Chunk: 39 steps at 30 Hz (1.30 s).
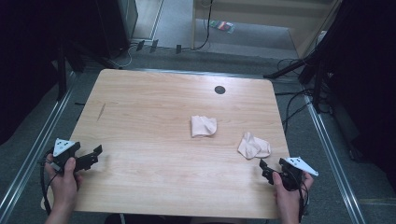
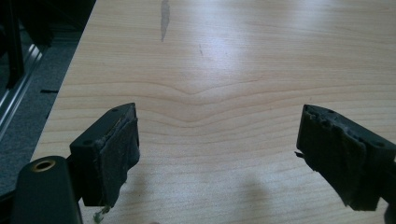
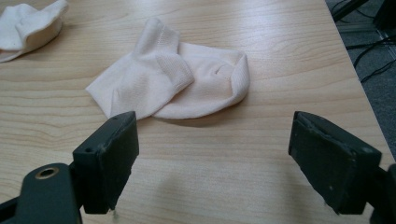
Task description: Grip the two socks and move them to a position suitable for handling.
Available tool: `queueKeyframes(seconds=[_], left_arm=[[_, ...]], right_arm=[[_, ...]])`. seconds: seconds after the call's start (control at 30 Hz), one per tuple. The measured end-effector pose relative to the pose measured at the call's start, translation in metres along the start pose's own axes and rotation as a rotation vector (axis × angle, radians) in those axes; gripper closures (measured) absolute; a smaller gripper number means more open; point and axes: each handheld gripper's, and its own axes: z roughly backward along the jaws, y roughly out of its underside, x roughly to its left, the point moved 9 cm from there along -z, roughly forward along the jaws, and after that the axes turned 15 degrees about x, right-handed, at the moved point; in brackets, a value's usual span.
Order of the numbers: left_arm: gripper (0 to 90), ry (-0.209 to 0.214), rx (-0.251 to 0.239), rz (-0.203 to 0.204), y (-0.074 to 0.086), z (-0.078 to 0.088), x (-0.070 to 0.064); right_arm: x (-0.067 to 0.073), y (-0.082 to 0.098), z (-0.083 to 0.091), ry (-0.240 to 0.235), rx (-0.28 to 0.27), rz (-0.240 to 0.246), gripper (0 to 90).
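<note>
The left gripper (image 1: 88, 158) hovers over the near left corner of the wooden surface (image 1: 154, 154), its fingers (image 2: 109, 154) spread wide with nothing between them and only bare wood ahead. The right gripper (image 1: 266, 170) sits at the near right edge, fingers (image 3: 109, 158) likewise wide apart and empty. Just beyond the right fingers lies a crumpled pale sock (image 3: 173, 88), close in front of them but not touching. A second sock (image 1: 203, 126) lies farther off, beyond and to the left of the first, well apart from the left fingers. A dark hole (image 1: 220, 89) marks the far part of the surface.
</note>
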Motion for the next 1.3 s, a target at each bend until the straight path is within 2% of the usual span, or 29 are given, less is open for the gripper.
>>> queueKeyframes(seconds=[0.23,0.33,0.67,0.73,0.83,0.93,1.03,1.13,1.2,1.3], left_arm=[[14.0,0.006,-0.002,0.001,0.000,0.000,0.000],[14.0,0.015,-0.006,0.006,0.000,0.000,0.000],[14.0,0.009,-0.003,-0.003,0.000,0.000,-0.001],[14.0,0.006,-0.004,-0.007,0.000,0.000,-0.001],[14.0,0.004,-0.004,-0.007,0.000,0.000,-0.001],[14.0,0.010,-0.008,-0.001,0.000,0.000,-0.001],[14.0,0.010,-0.006,-0.004,0.000,0.001,-0.002],[14.0,0.010,-0.005,-0.006,0.000,0.001,-0.002],[14.0,0.010,-0.006,-0.004,0.000,0.001,-0.002],[14.0,0.011,-0.007,-0.004,0.000,0.001,-0.002]], right_arm=[[-0.001,0.000,0.000,-0.002,-0.002,-0.009,16.4],[-0.002,-0.001,0.001,0.016,-0.005,-0.009,17.1],[0.010,-0.018,0.013,0.014,-0.056,0.008,17.7],[0.013,-0.023,0.015,0.002,-0.064,0.001,17.7],[0.017,-0.033,0.019,0.020,-0.071,-0.001,19.5],[0.024,-0.045,0.026,0.008,-0.093,0.001,20.8],[0.030,-0.059,0.027,0.019,-0.108,0.009,21.6],[0.030,-0.073,0.025,0.045,-0.113,-0.024,22.2],[0.032,-0.080,0.021,0.024,-0.103,-0.047,22.2],[0.033,-0.084,0.007,0.019,-0.061,-0.053,24.0]])
